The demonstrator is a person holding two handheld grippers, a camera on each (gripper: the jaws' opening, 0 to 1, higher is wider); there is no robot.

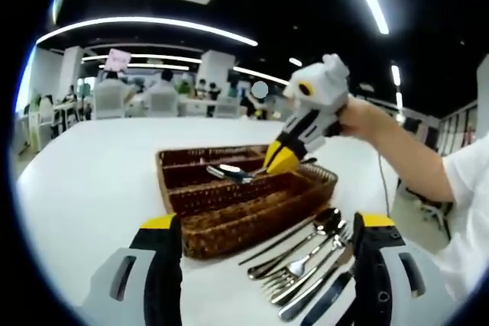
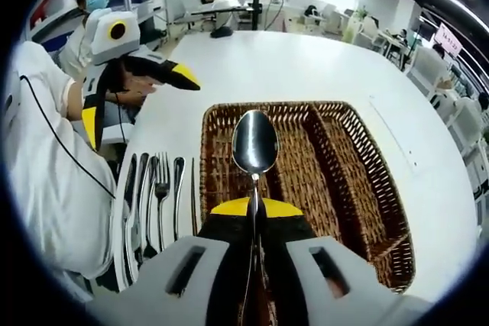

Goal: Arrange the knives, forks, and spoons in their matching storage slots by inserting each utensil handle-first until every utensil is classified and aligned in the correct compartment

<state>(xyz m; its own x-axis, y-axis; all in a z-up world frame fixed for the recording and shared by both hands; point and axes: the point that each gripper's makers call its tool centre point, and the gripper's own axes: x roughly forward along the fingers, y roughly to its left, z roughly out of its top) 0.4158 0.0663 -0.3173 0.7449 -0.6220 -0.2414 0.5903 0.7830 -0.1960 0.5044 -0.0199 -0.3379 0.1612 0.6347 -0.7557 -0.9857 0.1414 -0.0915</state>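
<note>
In the right gripper view, the right gripper [image 2: 255, 211] occupies the near foreground with its yellow-tipped jaws closed on the handle of a spoon [image 2: 254, 143], whose bowl points forward and sits over the wicker tray [image 2: 367, 188]. The spoon is held above the tray's left-hand compartments; whether it touches the wicker cannot be told. The tray is rectangular, divided lengthwise into long slots, and rests on a white table [image 2: 306, 59]. Just beside the tray's left edge lies a row of loose cutlery [image 2: 157, 196], including a fork and several long handles, set parallel on the table. Beyond that row, the left gripper [image 2: 172, 74] hovers near the table edge, held by a person's hand.

In the left gripper view, the left gripper [image 1: 267, 265] shows both jaws in the foreground, spread apart and holding nothing. Between them lies the loose cutlery [image 1: 306, 257], spoons, forks and a knife side by side, touching one another. Directly beyond is the wicker tray [image 1: 237, 204]. Over its middle, the right gripper [image 1: 281, 159] holds the spoon [image 1: 229, 173] low over the compartments. The white table [image 1: 99, 173] extends beyond, with seated people at distant tables.
</note>
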